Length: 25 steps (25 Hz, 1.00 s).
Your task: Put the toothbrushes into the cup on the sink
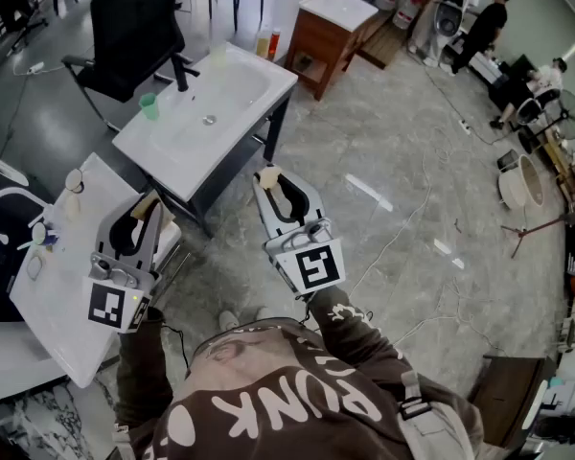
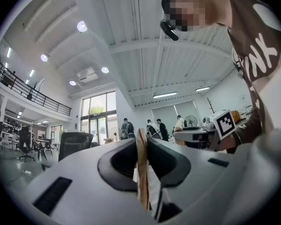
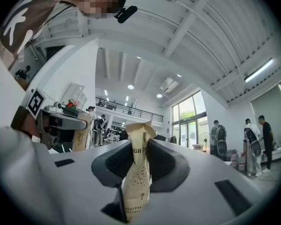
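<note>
Workshop hall with grey stone floor, paper-wrapped toothbrush [image 3: 136, 172] clenched upright in right tongs [image 1: 268, 176], second paper packet [image 2: 141, 168] pinched edge-on in left tongs [image 1: 149, 202], green cup [image 1: 149, 106] on white sink [image 1: 259, 92] ahead of left tongs, well apart, black chair [image 1: 134, 27] beyond.

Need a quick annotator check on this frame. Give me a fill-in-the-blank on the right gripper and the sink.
1. The right gripper is shut on a paper-wrapped ____.
2. The cup on the sink is ____ in colour.
3. Behind the sink stands a black ____.

Missing words: toothbrush; green; chair.
</note>
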Each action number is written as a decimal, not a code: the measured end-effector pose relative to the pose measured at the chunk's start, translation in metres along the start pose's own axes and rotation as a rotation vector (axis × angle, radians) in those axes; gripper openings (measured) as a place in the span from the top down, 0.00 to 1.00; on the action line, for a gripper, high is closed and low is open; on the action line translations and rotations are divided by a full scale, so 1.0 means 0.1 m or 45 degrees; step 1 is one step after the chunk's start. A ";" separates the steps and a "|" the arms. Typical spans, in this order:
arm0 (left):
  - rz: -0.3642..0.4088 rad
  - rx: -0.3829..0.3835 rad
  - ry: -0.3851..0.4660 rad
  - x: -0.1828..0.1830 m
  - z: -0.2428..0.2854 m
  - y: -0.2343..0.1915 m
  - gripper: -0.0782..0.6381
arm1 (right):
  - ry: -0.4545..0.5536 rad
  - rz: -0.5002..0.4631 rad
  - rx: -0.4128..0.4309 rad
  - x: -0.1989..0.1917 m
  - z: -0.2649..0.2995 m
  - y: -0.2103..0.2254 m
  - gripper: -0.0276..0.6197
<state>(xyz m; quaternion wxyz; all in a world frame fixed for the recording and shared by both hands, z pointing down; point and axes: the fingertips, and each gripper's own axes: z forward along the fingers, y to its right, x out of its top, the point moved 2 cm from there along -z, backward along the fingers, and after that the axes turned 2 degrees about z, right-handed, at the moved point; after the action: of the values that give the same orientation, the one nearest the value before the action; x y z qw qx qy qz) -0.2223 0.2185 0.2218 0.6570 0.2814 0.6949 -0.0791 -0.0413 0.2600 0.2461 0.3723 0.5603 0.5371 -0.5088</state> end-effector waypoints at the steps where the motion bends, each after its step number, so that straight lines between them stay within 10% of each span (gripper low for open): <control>1: 0.000 0.000 0.000 0.00 0.00 0.00 0.81 | 0.002 0.003 0.004 -0.01 0.00 -0.01 0.81; 25: -0.045 -0.037 0.058 -0.09 -0.30 -0.35 0.81 | 0.029 -0.011 0.022 0.08 0.22 -0.50 0.81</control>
<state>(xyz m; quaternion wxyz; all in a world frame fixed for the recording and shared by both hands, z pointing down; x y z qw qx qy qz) -0.2662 0.2014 0.2249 0.6435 0.2612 0.7157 -0.0742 -0.0944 0.2474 0.2407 0.3592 0.5668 0.5394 -0.5087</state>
